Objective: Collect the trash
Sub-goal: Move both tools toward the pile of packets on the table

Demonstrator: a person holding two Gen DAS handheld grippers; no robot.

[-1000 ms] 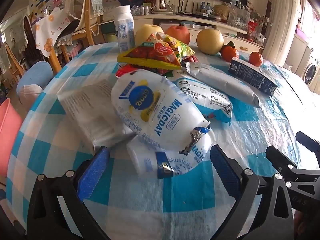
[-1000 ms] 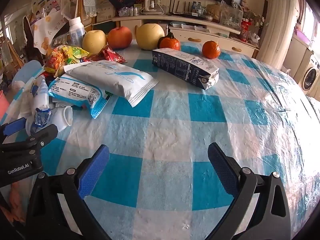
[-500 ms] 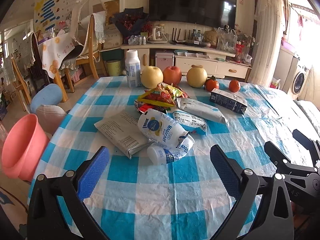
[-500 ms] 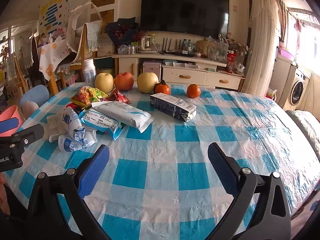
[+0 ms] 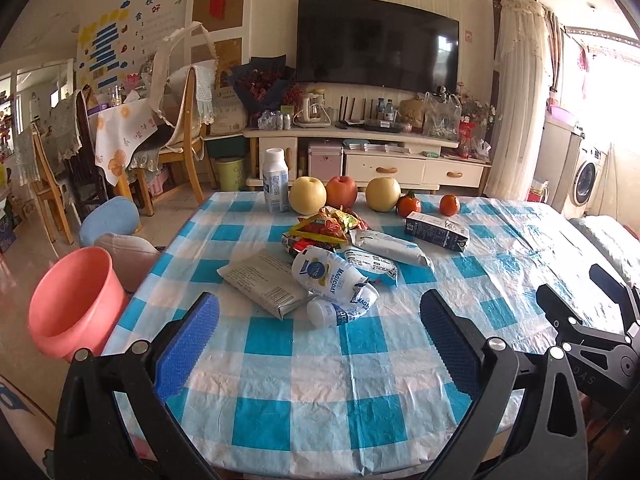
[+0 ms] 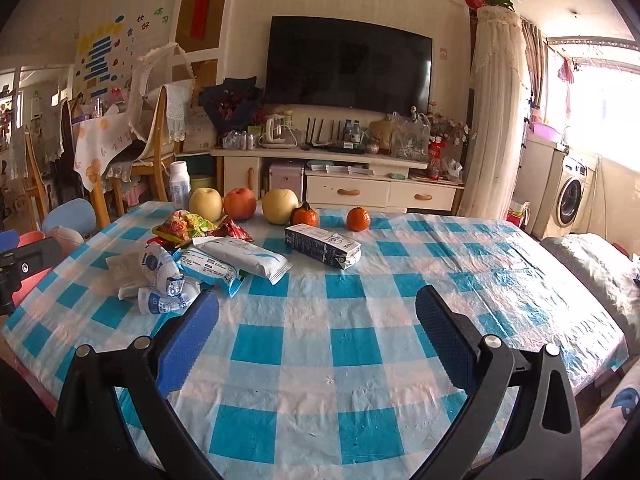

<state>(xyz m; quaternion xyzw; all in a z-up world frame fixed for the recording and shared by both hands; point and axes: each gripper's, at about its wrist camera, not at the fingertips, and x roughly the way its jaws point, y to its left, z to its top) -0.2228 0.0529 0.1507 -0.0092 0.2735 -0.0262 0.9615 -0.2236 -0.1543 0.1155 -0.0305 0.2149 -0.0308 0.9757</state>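
1. Both grippers – left [image 5: 320,332], right [image 6: 316,320] – hover over the near edge of the surface [image 5: 304,396], jaws apart, empty.
2. Trash heap sits mid-surface, left of centre: pouch [image 5: 326,276], small bottle [image 5: 340,313], flat packet [image 5: 264,282], wrappers [image 5: 326,226].
3. Pink bin [image 5: 72,300] stands off the left edge.
4. Judgement – left gripper should take the bottle first, gripping across its body; fruit [image 5: 342,191] stays.

Bare checked tablecloth [image 5: 304,364] lay ahead of my left gripper [image 5: 320,344]; beyond it, heaped wrappers [image 5: 320,276] blocked the way.
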